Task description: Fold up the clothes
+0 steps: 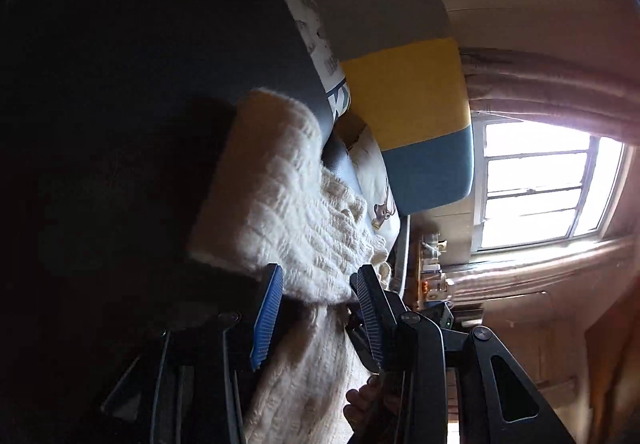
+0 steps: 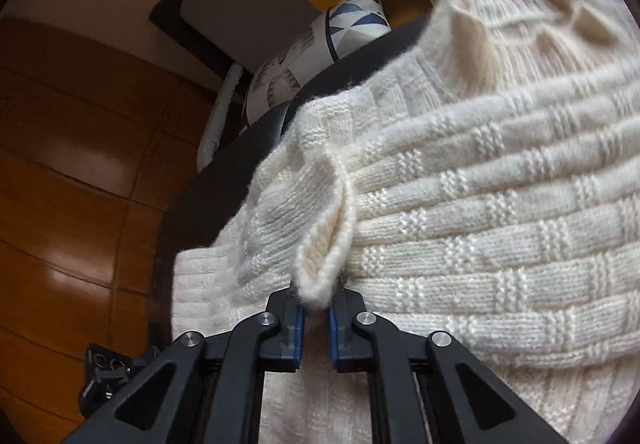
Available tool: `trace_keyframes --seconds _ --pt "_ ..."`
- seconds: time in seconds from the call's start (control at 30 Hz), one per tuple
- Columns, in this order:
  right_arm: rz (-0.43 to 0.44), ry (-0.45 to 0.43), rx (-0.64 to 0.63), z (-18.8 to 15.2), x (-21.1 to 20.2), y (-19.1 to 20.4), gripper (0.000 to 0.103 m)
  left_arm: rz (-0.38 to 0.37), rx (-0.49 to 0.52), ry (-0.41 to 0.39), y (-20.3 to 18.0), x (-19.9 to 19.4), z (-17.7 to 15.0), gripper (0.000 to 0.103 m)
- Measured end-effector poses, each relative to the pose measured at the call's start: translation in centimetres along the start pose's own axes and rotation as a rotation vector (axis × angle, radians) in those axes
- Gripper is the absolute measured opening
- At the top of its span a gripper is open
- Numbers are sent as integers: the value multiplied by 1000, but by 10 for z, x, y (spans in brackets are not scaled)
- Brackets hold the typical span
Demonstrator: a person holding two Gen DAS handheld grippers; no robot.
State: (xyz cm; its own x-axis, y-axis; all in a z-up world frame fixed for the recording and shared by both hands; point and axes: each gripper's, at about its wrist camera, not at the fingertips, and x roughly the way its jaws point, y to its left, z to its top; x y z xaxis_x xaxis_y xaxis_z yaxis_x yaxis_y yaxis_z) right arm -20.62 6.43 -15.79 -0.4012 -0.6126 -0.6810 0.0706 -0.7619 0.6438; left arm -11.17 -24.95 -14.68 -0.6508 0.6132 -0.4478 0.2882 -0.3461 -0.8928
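Observation:
A cream knitted sweater [image 2: 460,212] lies bunched and partly folded on a dark padded seat [image 2: 224,180]. In the right wrist view it fills most of the frame, its collar [image 2: 472,40] at the top. My right gripper [image 2: 316,298] is shut on a small fold of the sweater's edge, which loops up just beyond the blue pads [image 2: 297,324]. In the left wrist view, rolled on its side, the sweater [image 1: 280,196] hangs in front of my left gripper [image 1: 319,270]. Its jaws stand apart, with knit fabric in the gap and the pads not pressing it.
Patterned cushions [image 2: 288,68] and a grey, yellow and blue padded back [image 1: 404,92] lie behind the sweater. A wooden floor [image 2: 72,184] runs to the left of the seat. A bright window [image 1: 544,184] with curtains is on the right. A person's fingers [image 1: 360,404] show low in the left wrist view.

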Motion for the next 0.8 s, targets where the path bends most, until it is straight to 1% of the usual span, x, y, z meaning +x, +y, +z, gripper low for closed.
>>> trace_keyframes --seconds 0.07,0.1,0.17,0.23,0.3,0.4,0.47,0.5,0.53,0.57,0.6,0.73,0.8 --pt "-39 -17 -67 6 -4 15 7 6 -66 18 11 7 -2 39" --pt "-49 -26 -92 9 -7 21 7 -14 -99 29 15 9 -5 39" --pt "-69 -45 -142 16 -13 34 7 -37 -133 19 19 10 -12 40" --pt "-86 -62 -182 20 -23 42 7 -46 -153 -9 20 10 -13 46" --pt "-97 -90 -214 21 -36 50 7 -61 -205 -50 24 11 -7 50" --pt "-117 -147 -241 31 -79 46 7 -53 -256 -130 28 13 5 50" --pt "-133 -186 -232 37 -100 36 7 -73 -288 -165 29 16 10 50" --pt "-147 -201 -225 39 -109 30 7 -87 -287 -181 27 16 11 45" --pt "-161 -213 -210 42 -117 21 7 -92 -261 -191 21 17 11 38" --pt "-176 -217 -184 42 -122 8 7 -89 -217 -191 13 19 10 22" --pt "-190 -219 -155 42 -128 -5 7 -86 -174 -191 4 20 9 15" --pt "-209 -185 -5 38 -130 -63 7 -69 -64 -138 -21 42 1 12" --pt "-191 -158 51 31 -125 -84 8 -60 -56 -104 -24 55 -2 12"
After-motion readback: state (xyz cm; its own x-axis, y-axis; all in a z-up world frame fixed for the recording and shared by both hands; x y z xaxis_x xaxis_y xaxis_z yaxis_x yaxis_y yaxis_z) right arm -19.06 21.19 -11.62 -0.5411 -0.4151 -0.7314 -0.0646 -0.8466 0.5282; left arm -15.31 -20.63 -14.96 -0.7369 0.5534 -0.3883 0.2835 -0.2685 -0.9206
